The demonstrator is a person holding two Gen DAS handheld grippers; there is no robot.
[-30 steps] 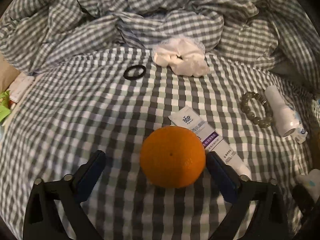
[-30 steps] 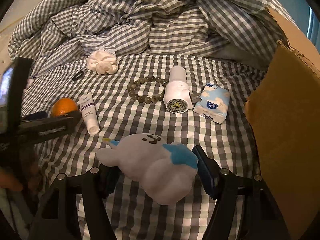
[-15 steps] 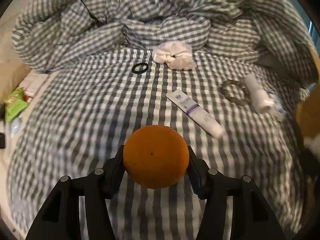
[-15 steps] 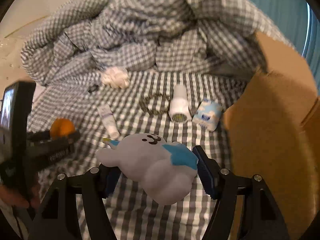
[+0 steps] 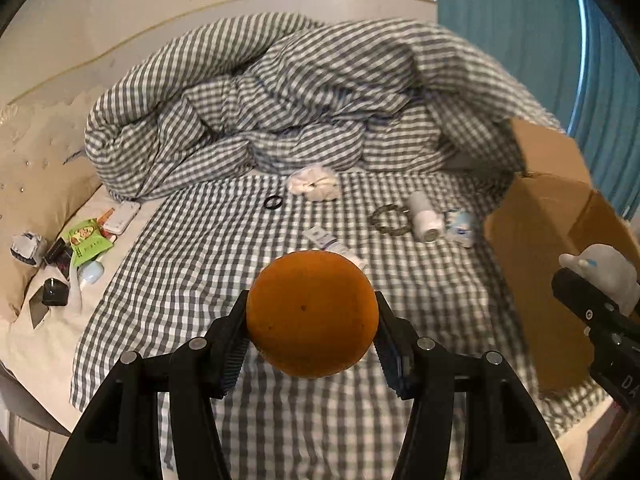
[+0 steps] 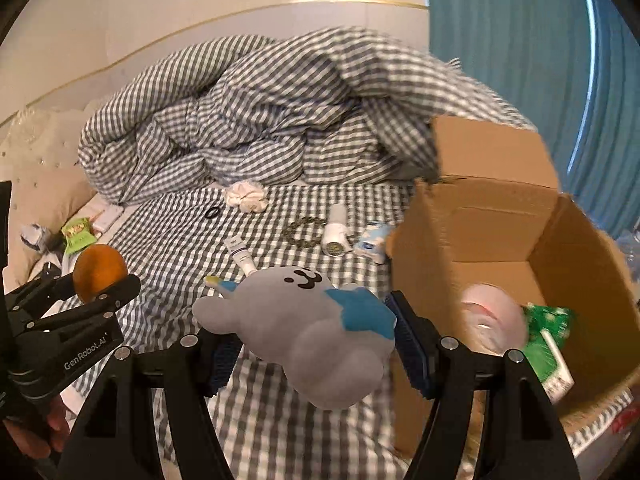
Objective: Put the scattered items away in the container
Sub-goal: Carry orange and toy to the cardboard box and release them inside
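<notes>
My left gripper [image 5: 310, 330] is shut on an orange [image 5: 312, 314] and holds it high above the checked bed; it also shows in the right wrist view [image 6: 100, 274]. My right gripper [image 6: 310, 334] is shut on a grey and blue plush toy [image 6: 312, 320], lifted just left of the open cardboard box [image 6: 500, 220]. The box [image 5: 536, 236] stands at the bed's right edge. On the bed lie a white scrunchie [image 5: 314, 184], a black ring [image 5: 273, 202], a tube [image 6: 240, 254], a bead bracelet [image 5: 388, 220], a white bottle [image 5: 424, 218] and a tissue pack [image 5: 460, 226].
A crumpled checked duvet [image 5: 280, 112] fills the back of the bed. Snack packets and small items [image 5: 80, 244] lie by the pillow at the left. Inside the box are a pink roll [image 6: 492, 320] and a green packet [image 6: 548, 328]. A teal curtain [image 6: 520, 40] hangs behind.
Both grippers have risen and pulled back from the bed with their loads. The left closed on the orange. The right has swung toward the box, whose inside now shows.
</notes>
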